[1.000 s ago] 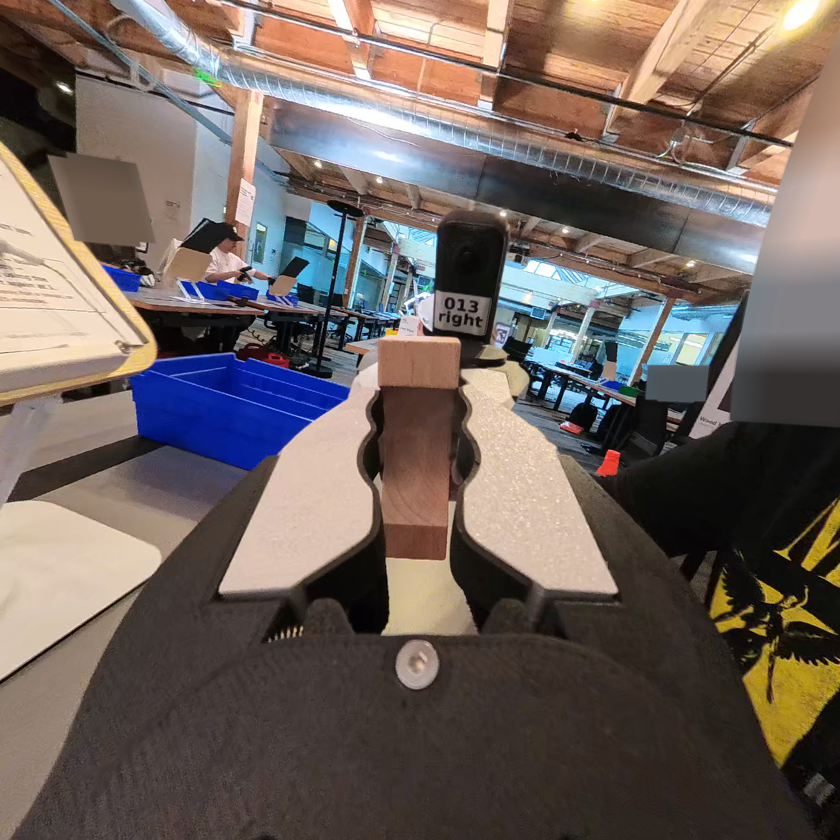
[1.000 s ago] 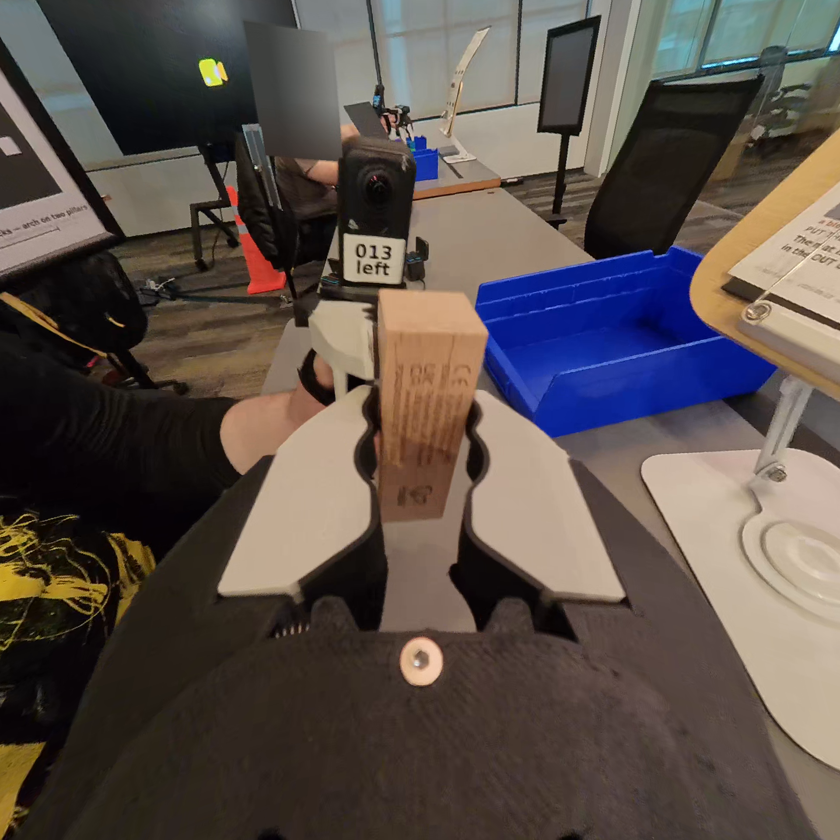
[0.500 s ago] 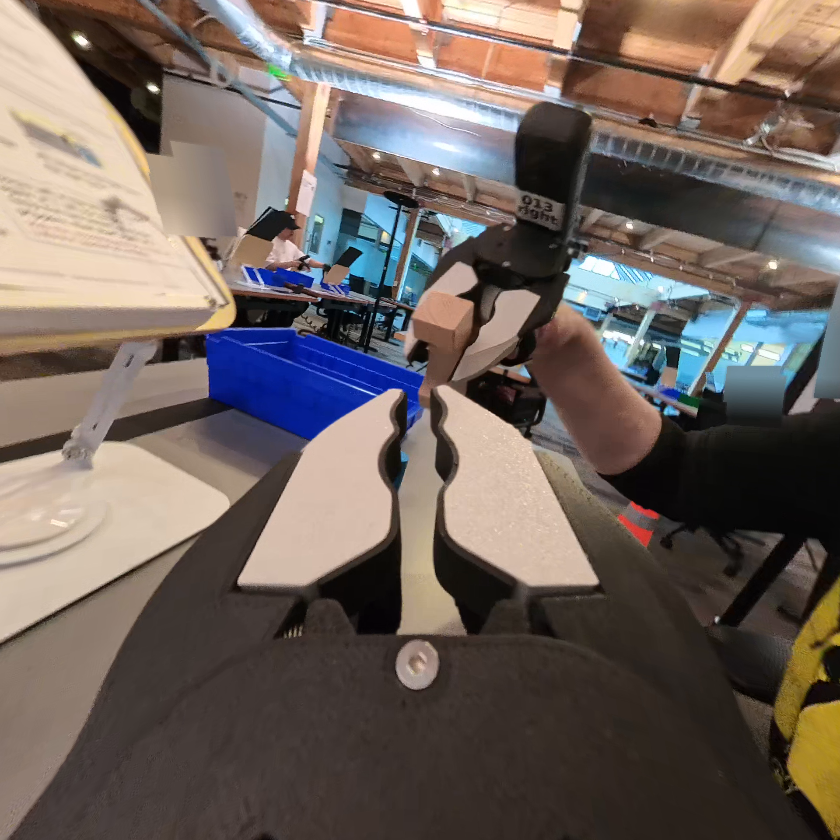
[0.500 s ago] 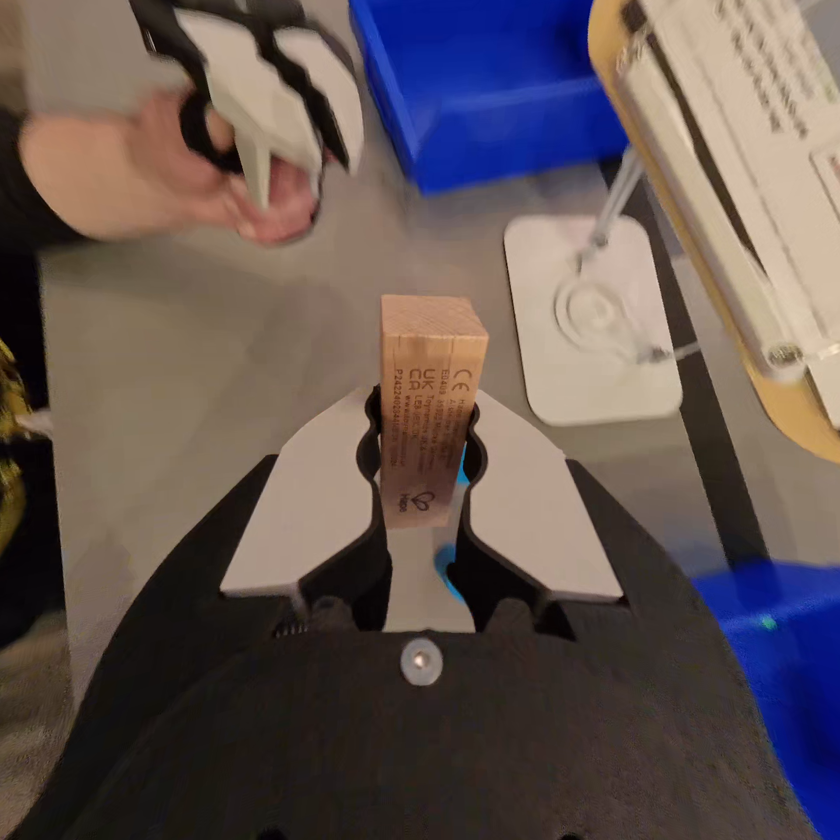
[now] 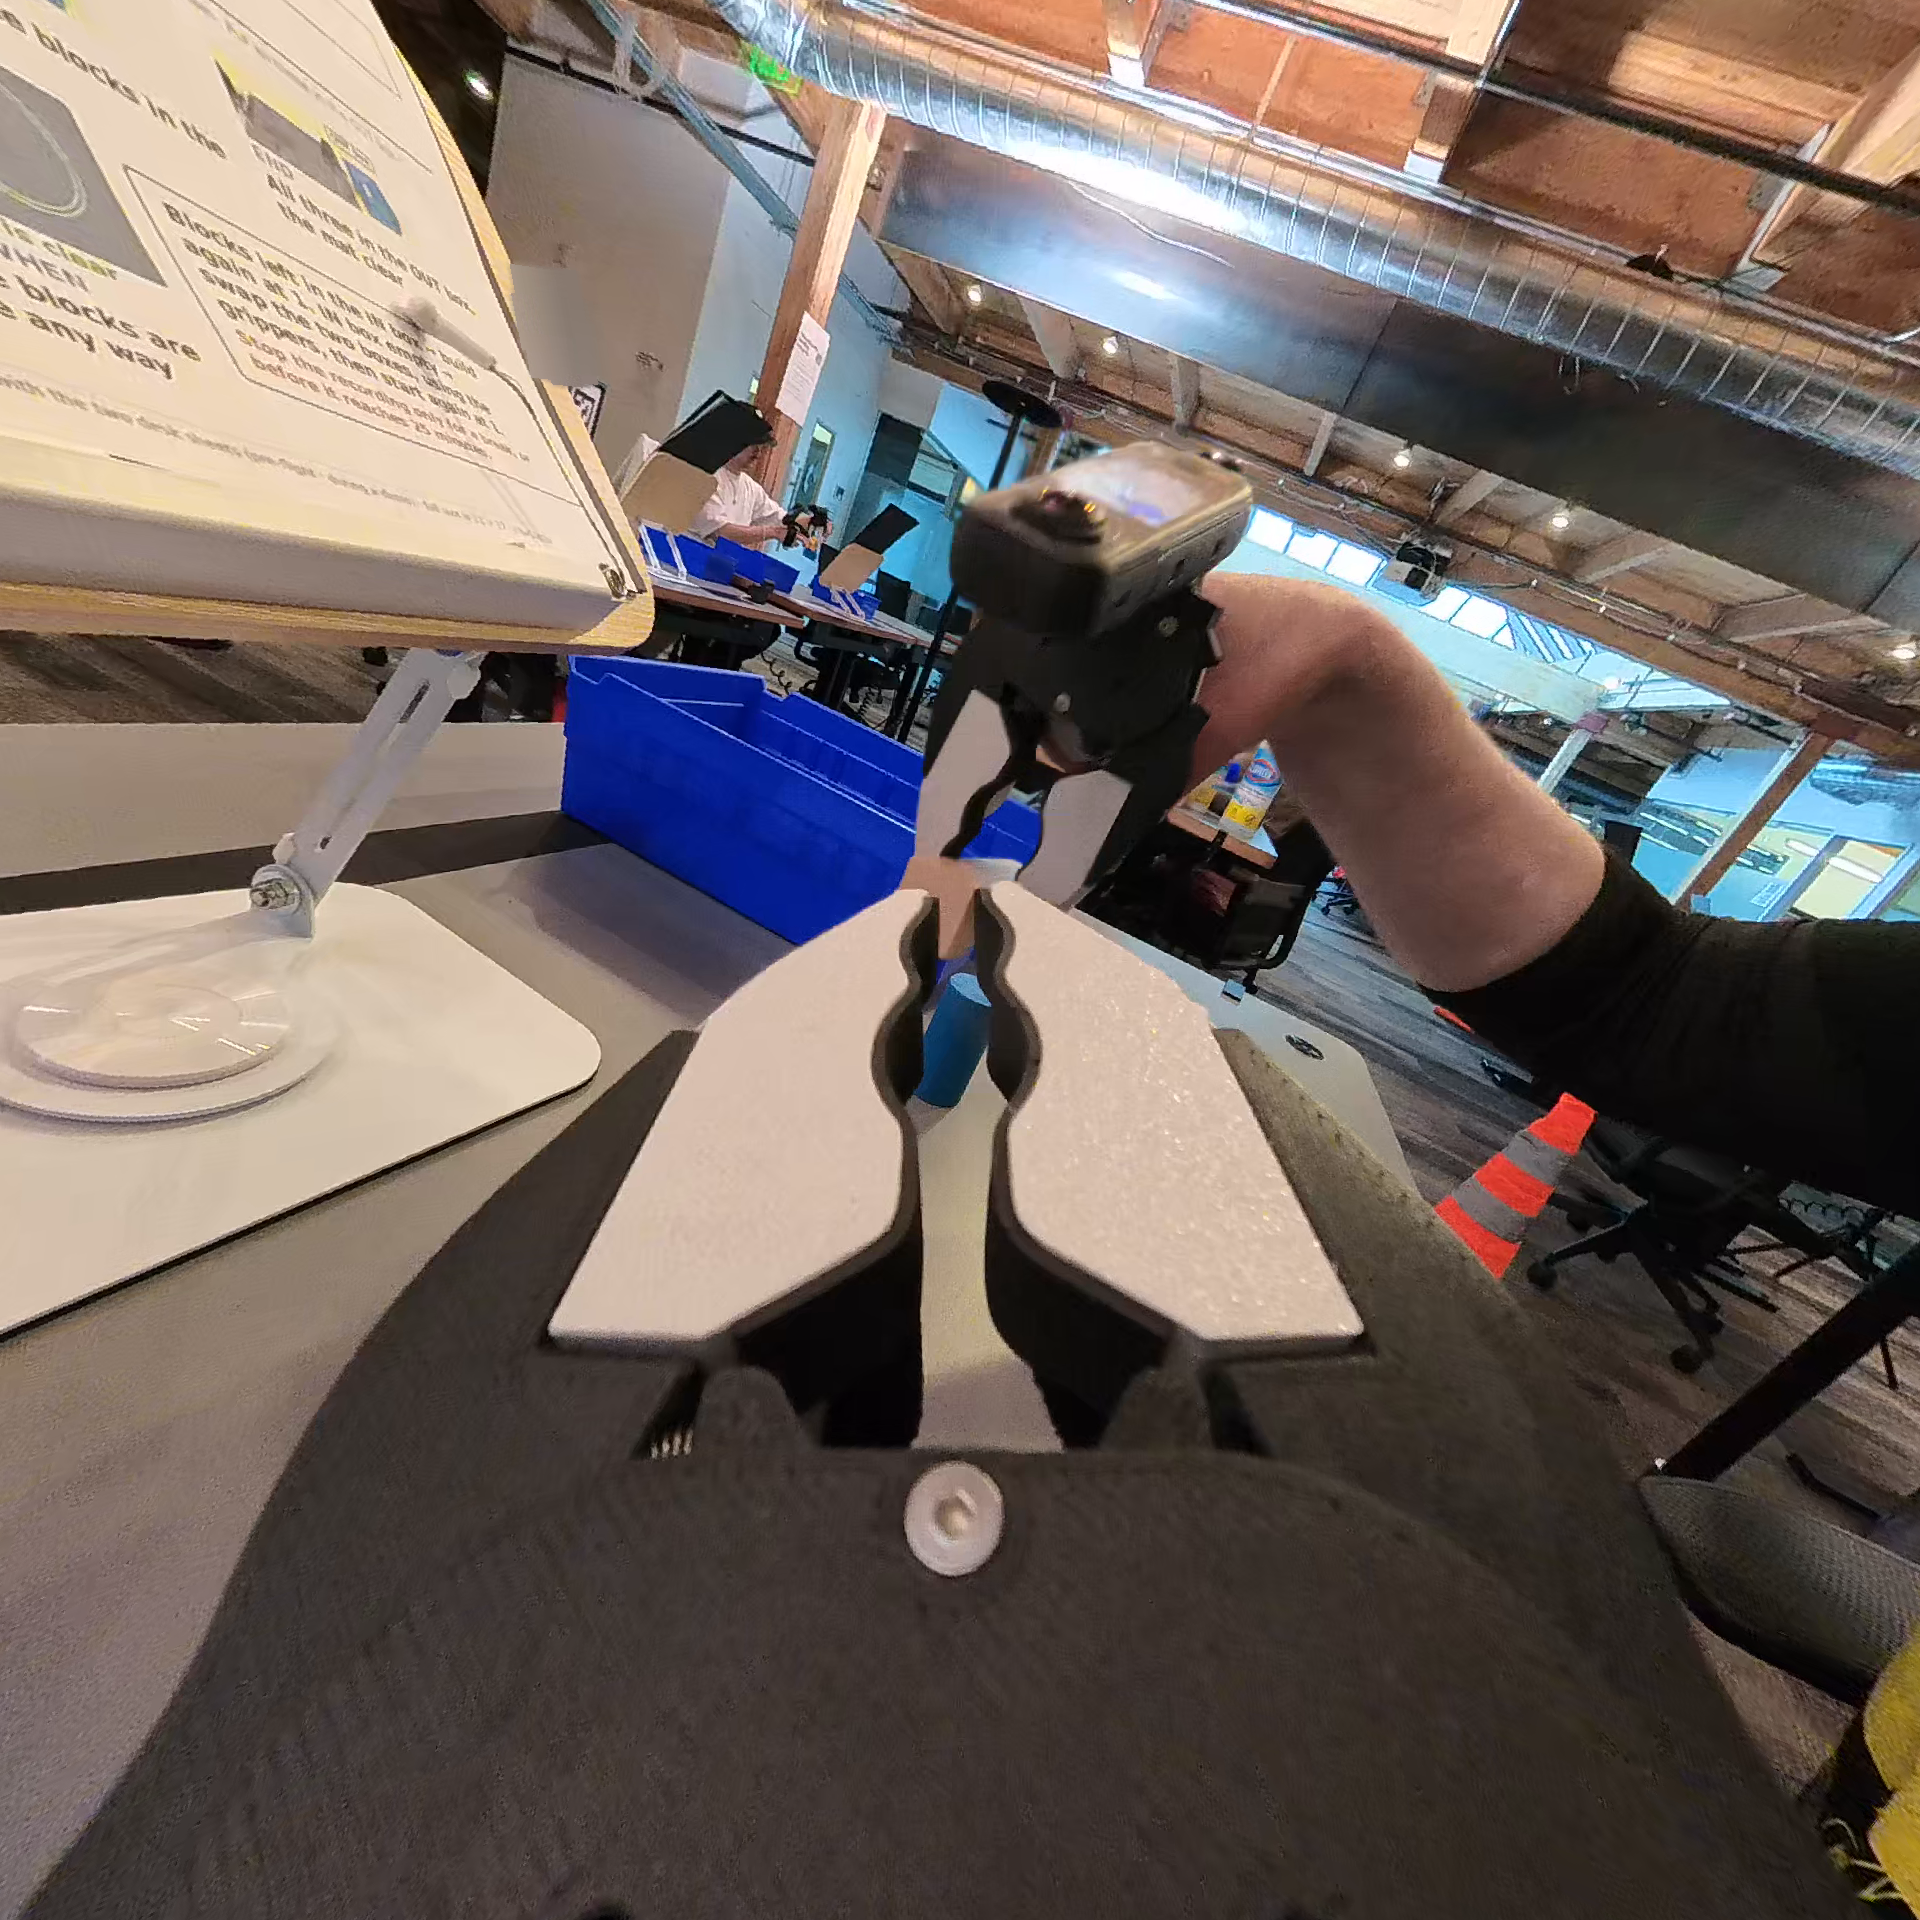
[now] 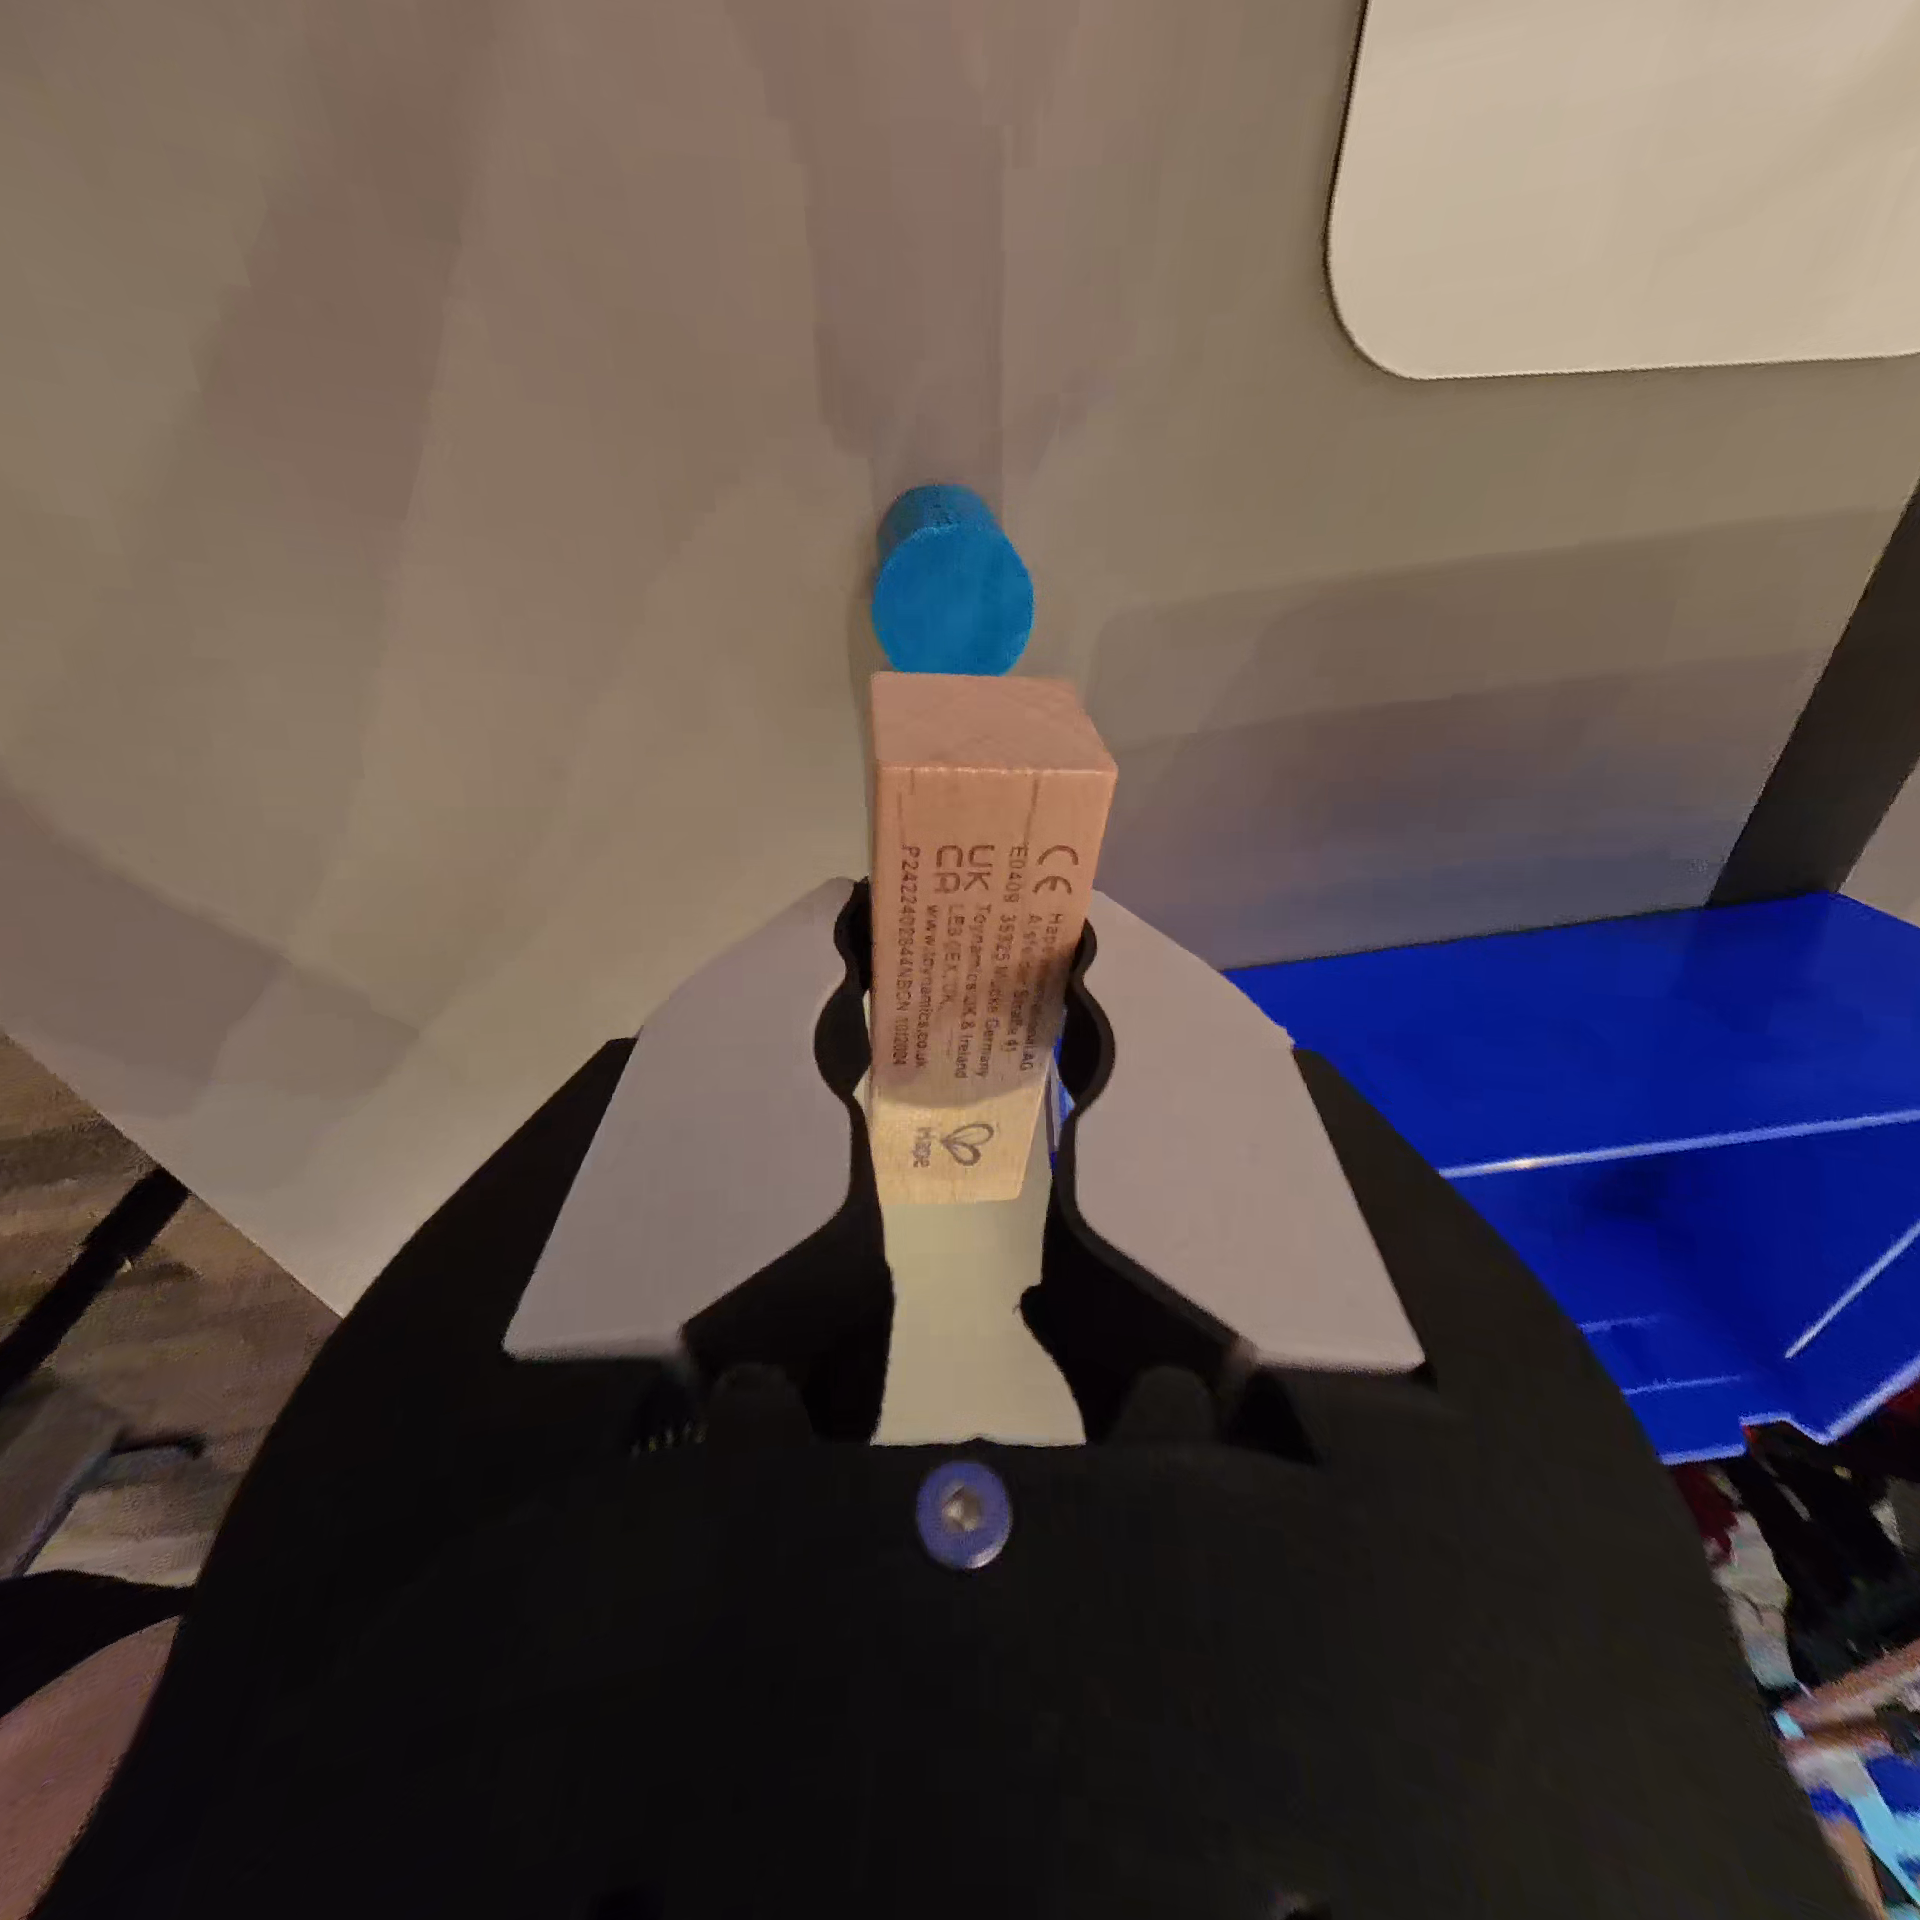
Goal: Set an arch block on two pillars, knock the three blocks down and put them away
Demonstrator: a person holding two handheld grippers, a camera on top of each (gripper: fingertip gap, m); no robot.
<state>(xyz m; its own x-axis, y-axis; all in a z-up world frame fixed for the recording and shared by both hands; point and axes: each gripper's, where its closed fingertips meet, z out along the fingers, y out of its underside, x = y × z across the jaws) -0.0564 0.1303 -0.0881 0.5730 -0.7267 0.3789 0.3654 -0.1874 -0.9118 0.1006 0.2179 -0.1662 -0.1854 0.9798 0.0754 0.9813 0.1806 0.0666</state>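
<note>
— We get bright ceiling lamps [image 5: 1143, 281] in the left view, with edges bowed by the wide lens.
— Ours looks dimmer; soft shadows cross the desk [image 6: 520, 416], perhaps slightly motion-blurred.

The wooden block [image 5: 948, 902] is mostly hidden behind the left tool [image 5: 952, 940]'s tips. The blue cylinder [image 5: 951, 1049] only peeks through the gap, its base probably on the bench [image 5: 644, 914]. Right view's lower corner is a smeared blur.
</note>
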